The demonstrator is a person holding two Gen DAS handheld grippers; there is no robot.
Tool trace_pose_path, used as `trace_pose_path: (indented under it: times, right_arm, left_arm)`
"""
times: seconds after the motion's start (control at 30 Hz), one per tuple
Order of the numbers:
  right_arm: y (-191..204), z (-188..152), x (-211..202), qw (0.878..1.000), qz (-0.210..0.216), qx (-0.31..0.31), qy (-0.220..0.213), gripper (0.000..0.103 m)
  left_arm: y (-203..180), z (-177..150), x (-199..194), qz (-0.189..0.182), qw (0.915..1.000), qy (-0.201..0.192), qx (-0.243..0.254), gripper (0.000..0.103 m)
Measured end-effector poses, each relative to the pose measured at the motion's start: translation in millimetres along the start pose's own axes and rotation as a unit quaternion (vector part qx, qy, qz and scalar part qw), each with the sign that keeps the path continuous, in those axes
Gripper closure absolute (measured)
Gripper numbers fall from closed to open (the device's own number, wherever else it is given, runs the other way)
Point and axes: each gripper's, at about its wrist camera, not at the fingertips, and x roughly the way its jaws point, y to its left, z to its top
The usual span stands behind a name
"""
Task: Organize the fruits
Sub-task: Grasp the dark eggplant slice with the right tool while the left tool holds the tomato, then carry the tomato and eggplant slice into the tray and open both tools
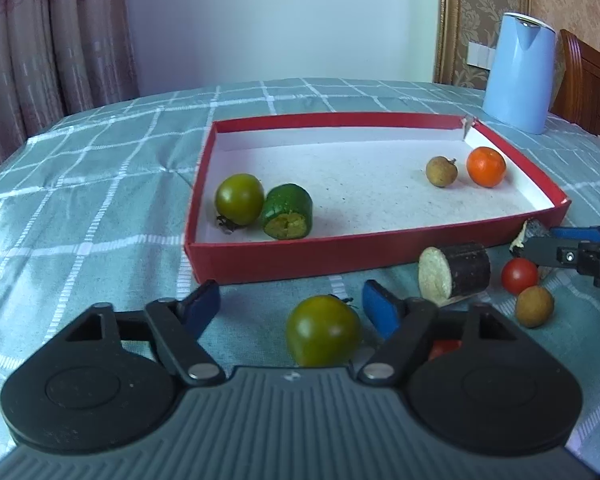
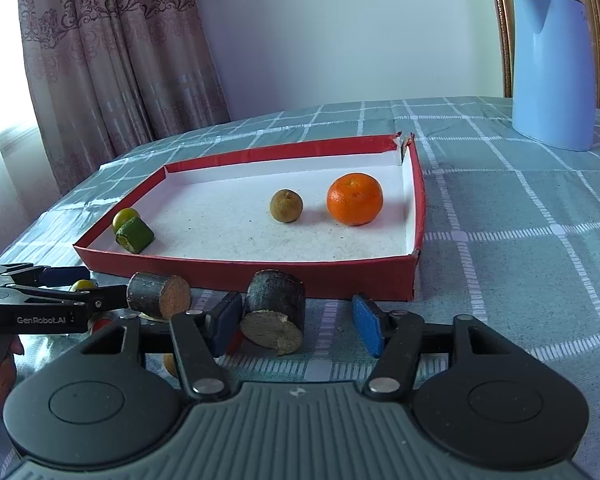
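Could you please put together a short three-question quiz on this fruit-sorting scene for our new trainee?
1. How many items lie inside the red tray?
2. True or false: the left gripper is shut on the green tomato on the tablecloth.
3. Which item lies between the right gripper's open fingers: (a) the orange, (b) a dark sugarcane piece, (c) the blue kettle?

Key:
1. Four: a green tomato, a green cut piece, a longan and the orange.
2. False: its fingers are open, with the tomato lying between them.
3. (b)
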Motion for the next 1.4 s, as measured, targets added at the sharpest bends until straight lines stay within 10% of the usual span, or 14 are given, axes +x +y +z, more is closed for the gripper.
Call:
trace_pose_path:
  times: [0.07, 0.3, 0.43, 1.4]
  right_arm:
    - [2, -1, -2, 1.0, 0.014, -0.006, -0.002, 0.069]
    - [3, -2, -4, 1.0, 0.006, -0.005, -0.01, 0.07]
    - [2, -2, -7, 1.0, 0.007, -0.006, -0.017, 0.07]
    - [3, -5, -31, 0.995, -0.007, -0.008, -0.095, 0.07]
  left_arm:
    - [2, 0, 0, 0.003, 1.0, -0.002, -0.005, 0.038]
    - [2, 0, -2, -0.003, 1.0, -0.006, -0.002, 0.046]
    - [-2, -1, -7, -0.02, 0.9996, -0.018, 0.009, 0.068]
    - [9, -2, -24, -0.026, 0.9971, -0.067, -0.026, 0.076]
